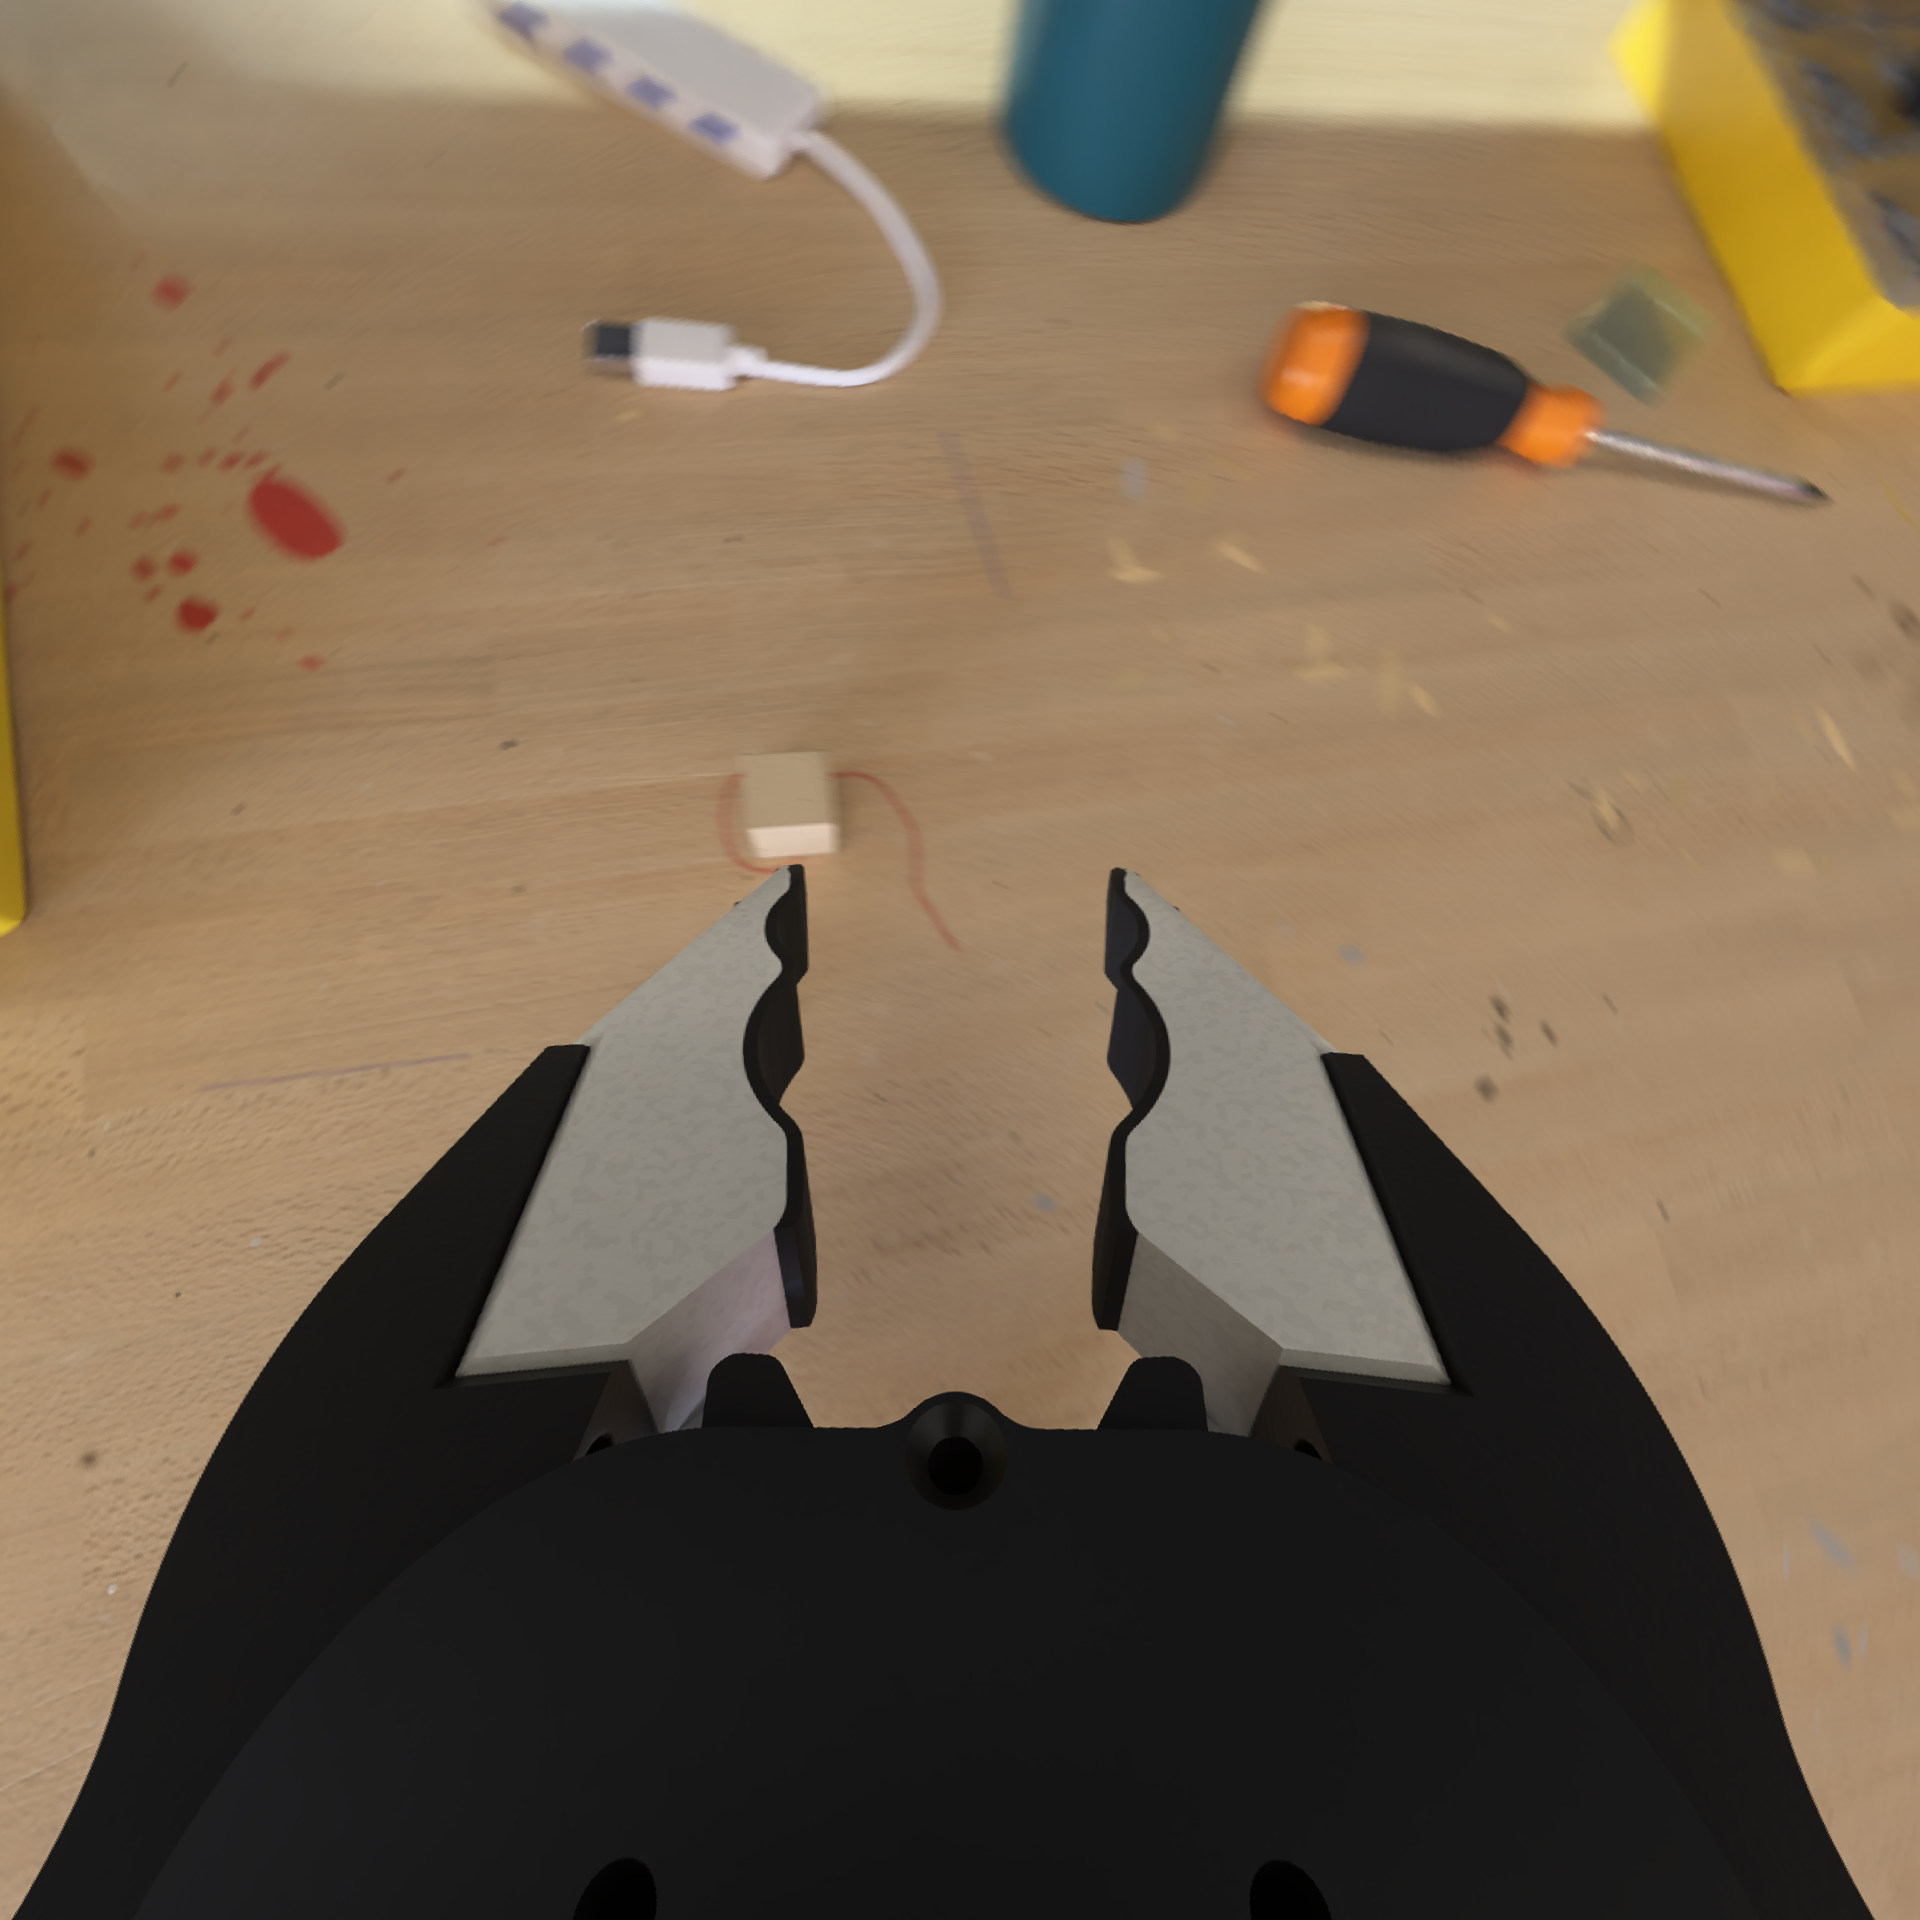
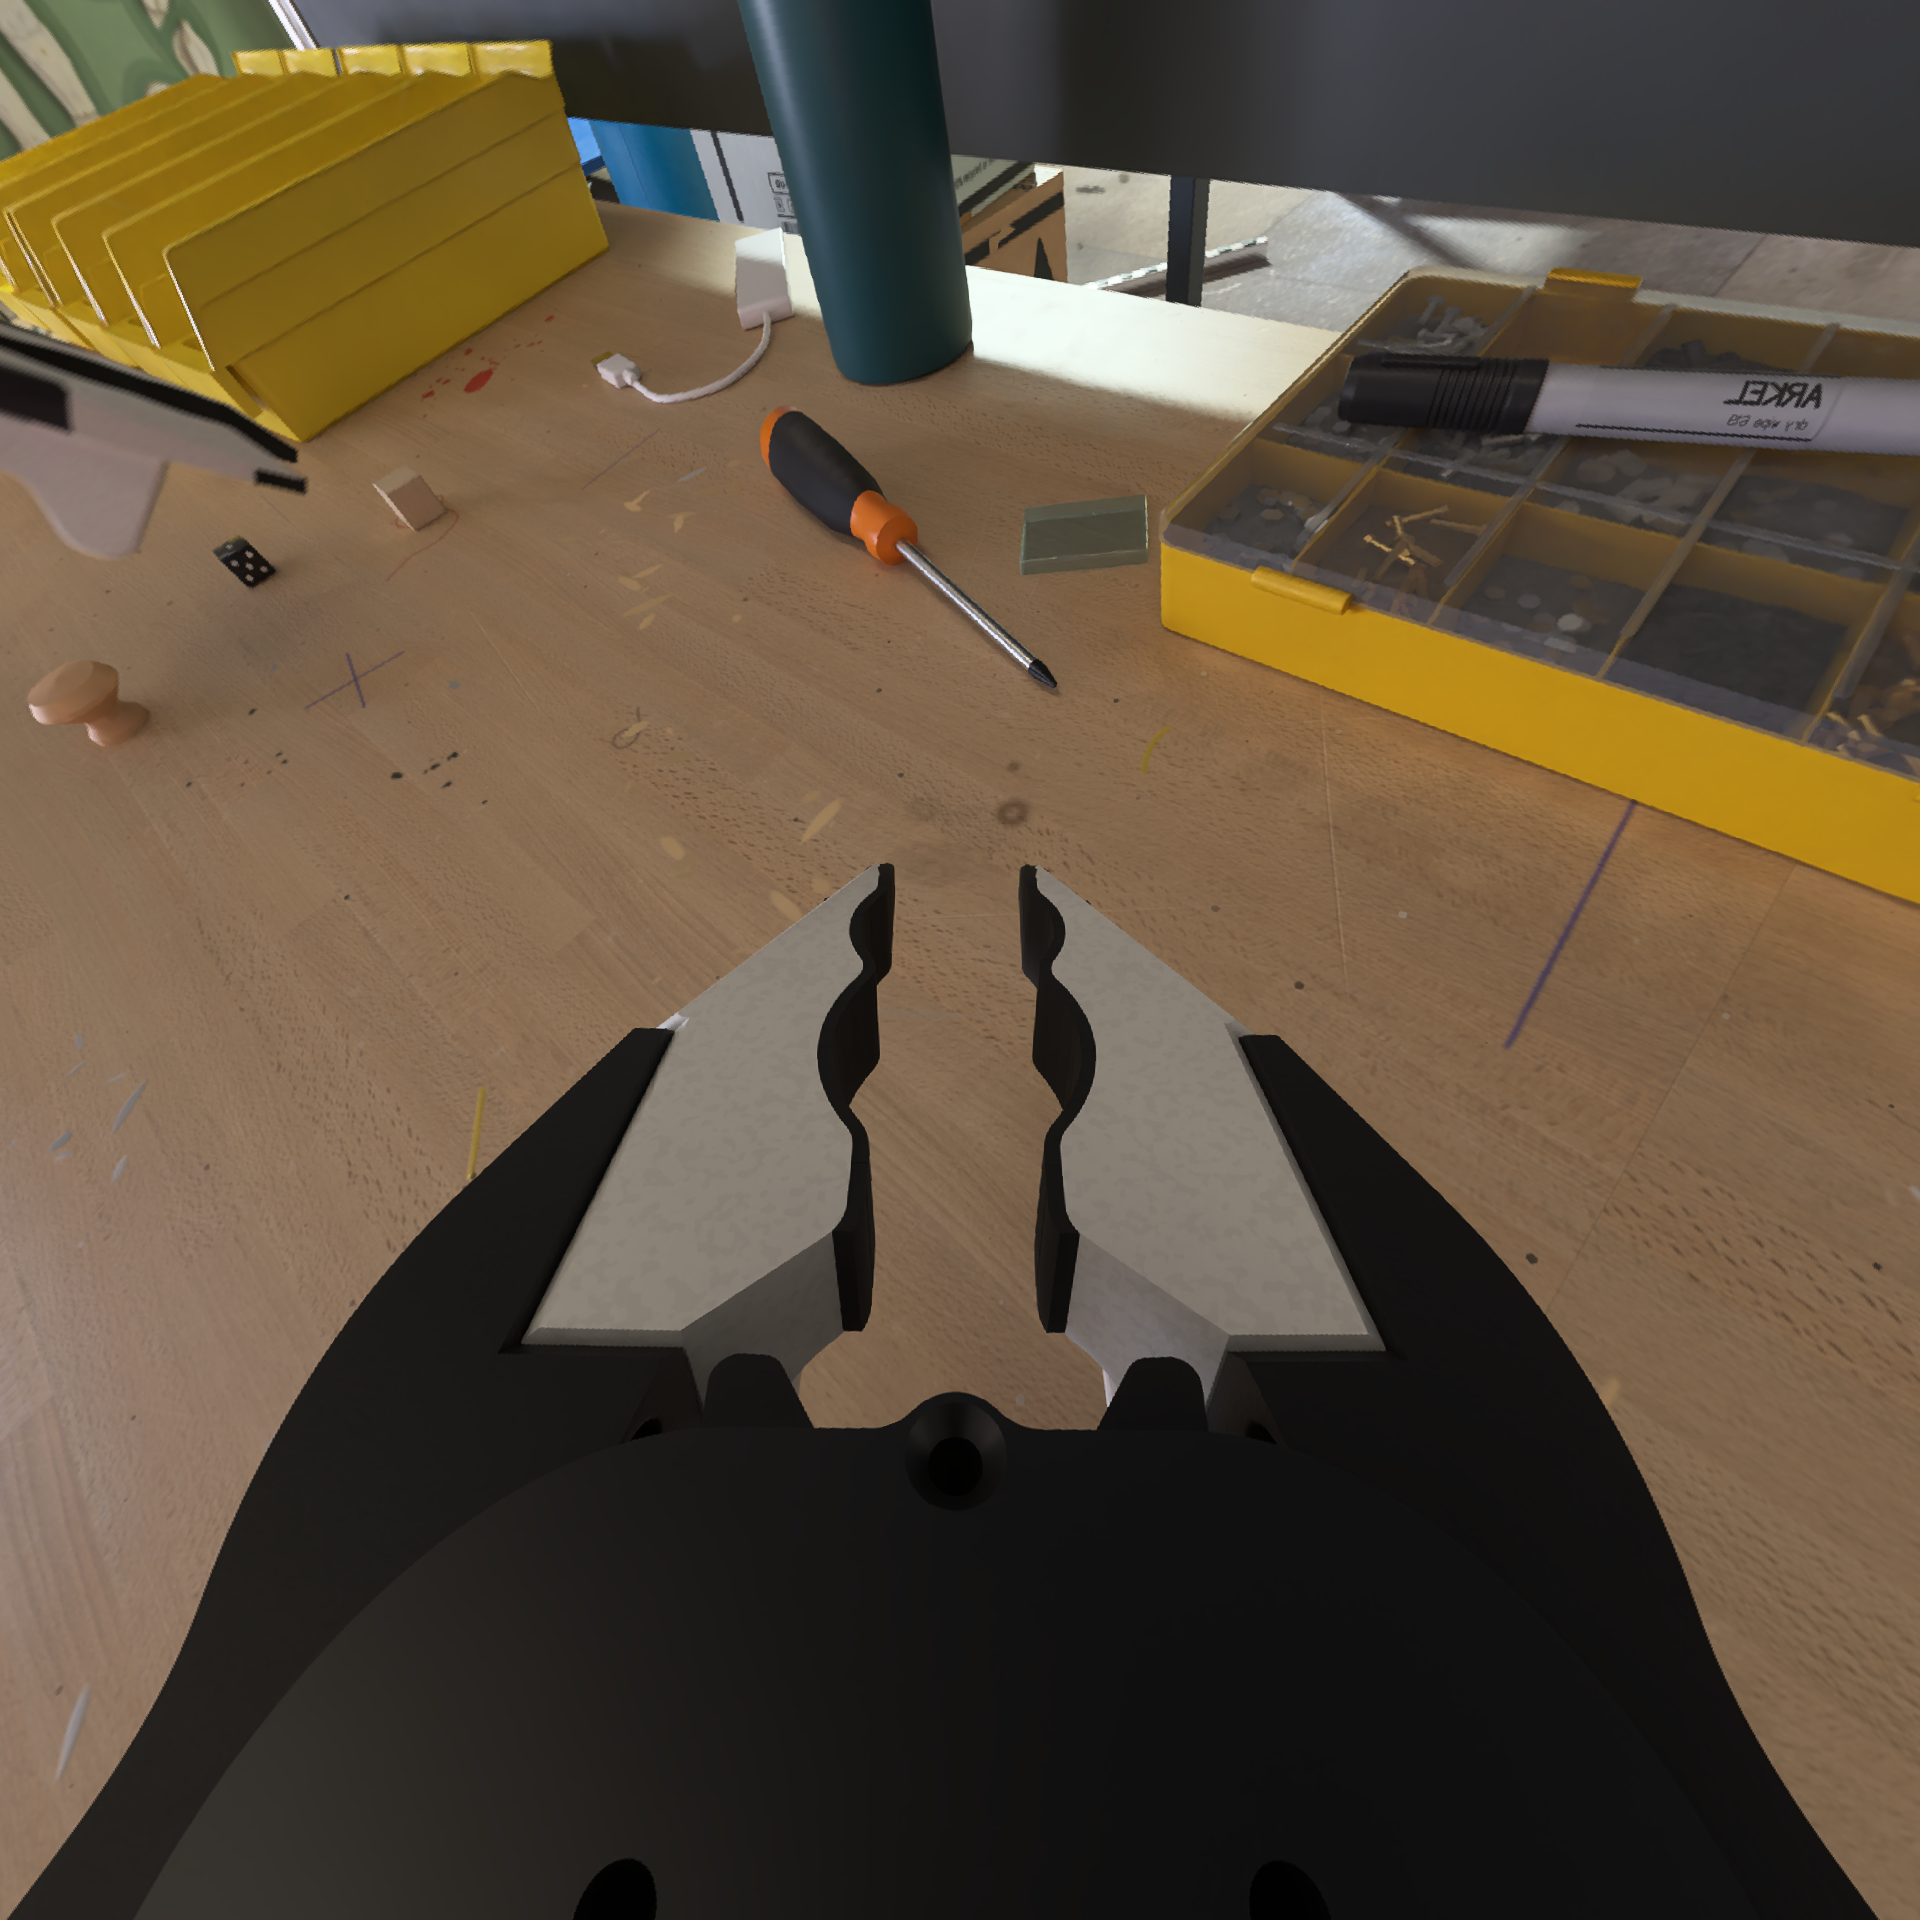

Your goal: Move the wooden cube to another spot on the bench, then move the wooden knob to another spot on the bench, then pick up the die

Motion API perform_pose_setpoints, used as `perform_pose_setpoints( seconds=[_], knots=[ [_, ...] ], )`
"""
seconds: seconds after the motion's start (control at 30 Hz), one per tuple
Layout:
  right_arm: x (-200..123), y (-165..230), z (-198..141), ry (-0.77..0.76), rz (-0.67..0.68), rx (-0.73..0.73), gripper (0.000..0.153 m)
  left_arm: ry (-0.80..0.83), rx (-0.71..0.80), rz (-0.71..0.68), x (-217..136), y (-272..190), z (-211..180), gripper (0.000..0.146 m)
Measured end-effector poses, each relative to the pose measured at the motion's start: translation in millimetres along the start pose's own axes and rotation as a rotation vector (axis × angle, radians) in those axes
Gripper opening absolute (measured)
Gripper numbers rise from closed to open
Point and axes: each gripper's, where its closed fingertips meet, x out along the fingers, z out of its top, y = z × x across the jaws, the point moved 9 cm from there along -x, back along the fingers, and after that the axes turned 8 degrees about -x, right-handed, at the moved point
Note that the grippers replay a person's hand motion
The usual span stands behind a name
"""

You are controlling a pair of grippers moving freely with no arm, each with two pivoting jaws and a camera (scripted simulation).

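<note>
Small pale wooden cube [image 1: 788, 806] sits on the light wood desk [image 1: 1351, 935], just beyond the left tongs [image 1: 956, 883], gaping empty; right tongs [image 2: 956, 878] narrowly parted, empty.

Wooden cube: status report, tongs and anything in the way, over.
Left tongs open, empty, just short of wooden cube. Right tongs open, empty, over bare bench. Cube on the bench, ungripped. Approach clear; die and wooden knob stand apart.

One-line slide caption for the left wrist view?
Open left claw hovers over the bench, empty, the wooden cube just beyond its left fingertip.
</note>
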Motion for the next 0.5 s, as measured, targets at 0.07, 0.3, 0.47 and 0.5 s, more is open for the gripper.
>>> perform_pose_setpoints(
  seconds=[0.07,0.3,0.47,0.5],
  knots=[
    [1,1,0,0.005,-0.001,-0.006,0.024,0.046,-0.114,0.039,17,19,11,0.066],
    [-1,-6,-4,0.007,-0.009,0.021,0.024,0.124,-0.122,0.129,48,26,13,0.067],
    [1,-5,-5,0.019,0.003,0.015,0.024,0.103,-0.006,0.199,53,21,10,0.02],
    [1,-5,-5,0.021,0.004,0.014,0.024,0.102,0.01,0.197,53,20,10,0.02]
  ],
)
